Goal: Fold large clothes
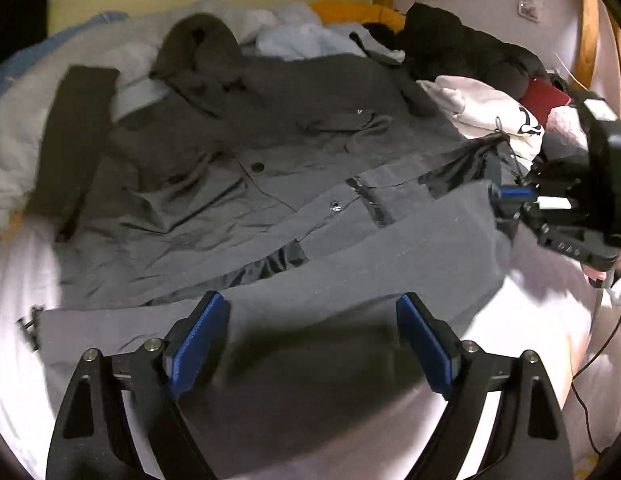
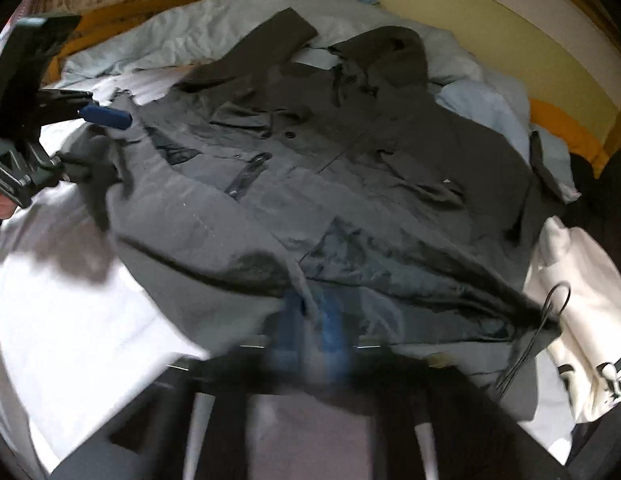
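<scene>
Grey fabric fills both views: a large grey jacket (image 1: 246, 160) lies spread front-up on a bed (image 1: 530, 320) covered with a white sheet. Its hood (image 1: 202, 36) points to the far side, one sleeve (image 1: 70, 140) stretches along the far left, and a dark button (image 1: 257, 167) and a snap sit on the front. The near hem is turned back so the shiny dark lining (image 1: 270, 268) shows in a strip.

In the left wrist view, the left gripper (image 1: 312, 344) hovers low over the near edge of the jacket with its blue-padded jaws wide apart and nothing between them; grey cloth lies below the gap. Whether the pads touch the cloth I cannot tell.

At the right of that view, the right gripper (image 1: 510, 194) meets the jacket's right hem corner. In its own blurred view, the right gripper (image 2: 310, 320) has its blue pads close together with a fold of the grey hem pinched between them. The left gripper (image 2: 106, 118) shows at the far left of that view.

Just right of the jacket sits a white garment (image 1: 482, 116) with dark markings, and beyond it a black heap of clothing (image 1: 458, 48). Pale blue bedding (image 1: 306, 40) is bunched at the far side beside the hood.
</scene>
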`<state>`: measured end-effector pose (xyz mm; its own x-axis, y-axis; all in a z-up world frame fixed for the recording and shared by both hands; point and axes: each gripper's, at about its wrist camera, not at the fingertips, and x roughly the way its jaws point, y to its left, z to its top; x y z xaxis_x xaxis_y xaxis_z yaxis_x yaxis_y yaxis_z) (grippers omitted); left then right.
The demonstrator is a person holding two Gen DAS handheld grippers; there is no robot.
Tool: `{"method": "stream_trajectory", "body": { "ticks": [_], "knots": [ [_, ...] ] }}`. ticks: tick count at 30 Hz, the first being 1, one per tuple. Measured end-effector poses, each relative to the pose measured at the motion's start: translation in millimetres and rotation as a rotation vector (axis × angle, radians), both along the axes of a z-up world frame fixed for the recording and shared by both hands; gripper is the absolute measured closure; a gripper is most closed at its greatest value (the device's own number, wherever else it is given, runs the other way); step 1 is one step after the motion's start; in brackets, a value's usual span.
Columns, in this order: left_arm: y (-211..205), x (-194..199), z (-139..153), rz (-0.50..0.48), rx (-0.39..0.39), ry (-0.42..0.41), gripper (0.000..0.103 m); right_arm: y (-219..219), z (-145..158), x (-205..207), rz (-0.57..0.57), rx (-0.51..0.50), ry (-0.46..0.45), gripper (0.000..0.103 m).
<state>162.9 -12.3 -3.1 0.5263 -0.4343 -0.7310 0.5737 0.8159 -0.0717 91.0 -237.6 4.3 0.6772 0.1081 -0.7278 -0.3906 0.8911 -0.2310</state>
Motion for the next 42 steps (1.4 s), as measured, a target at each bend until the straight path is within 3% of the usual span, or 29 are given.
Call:
{"method": "stream_trajectory", "body": {
  "ticks": [1, 2, 4, 5, 9, 11, 12, 13, 15, 17, 19, 20, 22, 23, 24, 25, 27, 31, 33, 35, 36, 37, 38, 39, 41, 42],
  "knots": [
    [0, 5, -3, 0.016, 0.011, -0.005, 0.024, -2, 5, 4, -0.012, 0.031, -0.015, 0.097],
    [1, 11, -5, 0.041, 0.027, -0.013, 0.036, -4, 9, 6, -0.020, 0.051, -0.034, 0.097],
    [6, 23, -8, 0.087, 0.037, -0.021, 0.072, -4, 16, 21, -0.028, 0.081, -0.056, 0.097],
    [8, 29, -11, 0.116, 0.042, -0.015, 0.101, -4, 18, 33, -0.036, 0.090, -0.056, 0.097],
    [30, 54, -27, 0.281, 0.078, -0.046, 0.103, -1, 7, 69, -0.086, 0.061, -0.070, 0.097],
    [45, 63, -36, 0.333, 0.041, -0.011, 0.103, -5, 0, 80, -0.115, 0.048, -0.082, 0.094],
    [52, 65, -38, 0.350, 0.013, -0.011, 0.103, -8, -2, 82, -0.134, 0.036, -0.100, 0.080],
    [58, 66, -39, 0.376, 0.009, -0.022, 0.103, -13, -2, 83, -0.155, 0.016, -0.129, 0.058],
    [68, 69, -40, 0.412, -0.013, -0.025, 0.103, -28, -1, 78, -0.206, -0.018, -0.206, 0.035],
    [76, 71, -39, 0.430, -0.055, -0.021, 0.103, -51, 4, 76, -0.264, -0.020, -0.213, 0.036],
    [81, 67, -32, 0.456, -0.034, -0.038, 0.100, -76, 10, 72, -0.343, -0.015, -0.211, 0.036],
    [82, 60, -25, 0.472, -0.003, -0.064, 0.093, -94, 18, 64, -0.375, 0.041, -0.207, 0.036],
    [88, 34, -5, 0.477, 0.016, -0.162, 0.060, -122, 30, 43, -0.397, 0.155, -0.215, 0.036],
    [92, 22, 2, 0.491, 0.014, -0.206, 0.026, -138, 36, 31, -0.415, 0.201, -0.220, 0.036],
    [100, 9, 9, 0.527, 0.014, -0.241, 0.007, -147, 38, 24, -0.429, 0.221, -0.219, 0.034],
    [110, 1, 12, 0.556, 0.006, -0.256, 0.006, -159, 38, 16, -0.448, 0.247, -0.208, 0.029],
    [125, -11, 14, 0.583, -0.018, -0.234, 0.006, -178, 33, 6, -0.463, 0.312, -0.163, 0.026],
    [158, -20, -5, 0.620, -0.081, -0.099, 0.006, -201, 6, 1, -0.480, 0.484, -0.029, 0.026],
    [168, -15, -24, 0.594, -0.169, 0.027, 0.008, -201, -10, 6, -0.433, 0.588, 0.057, 0.026],
    [179, -14, -42, 0.595, -0.318, 0.122, 0.020, -194, -20, 9, -0.441, 0.564, 0.054, 0.024],
    [181, -16, -48, 0.606, -0.369, 0.129, 0.037, -189, -24, 12, -0.455, 0.530, 0.044, 0.027],
    [181, -17, -49, 0.604, -0.384, 0.120, 0.054, -187, -27, 14, -0.486, 0.518, 0.038, 0.046],
    [180, -19, -49, 0.605, -0.382, 0.122, 0.078, -186, -29, 13, -0.524, 0.525, 0.026, 0.067],
    [184, -21, -46, 0.624, -0.407, 0.129, 0.087, -185, -29, 10, -0.536, 0.534, 0.013, 0.086],
    [199, -32, -38, 0.675, -0.522, 0.155, 0.093, -175, -19, -6, -0.543, 0.488, -0.053, 0.092],
    [200, -45, -26, 0.682, -0.509, 0.117, 0.096, -167, -11, -18, -0.536, 0.447, -0.104, 0.093]
  ]
}}
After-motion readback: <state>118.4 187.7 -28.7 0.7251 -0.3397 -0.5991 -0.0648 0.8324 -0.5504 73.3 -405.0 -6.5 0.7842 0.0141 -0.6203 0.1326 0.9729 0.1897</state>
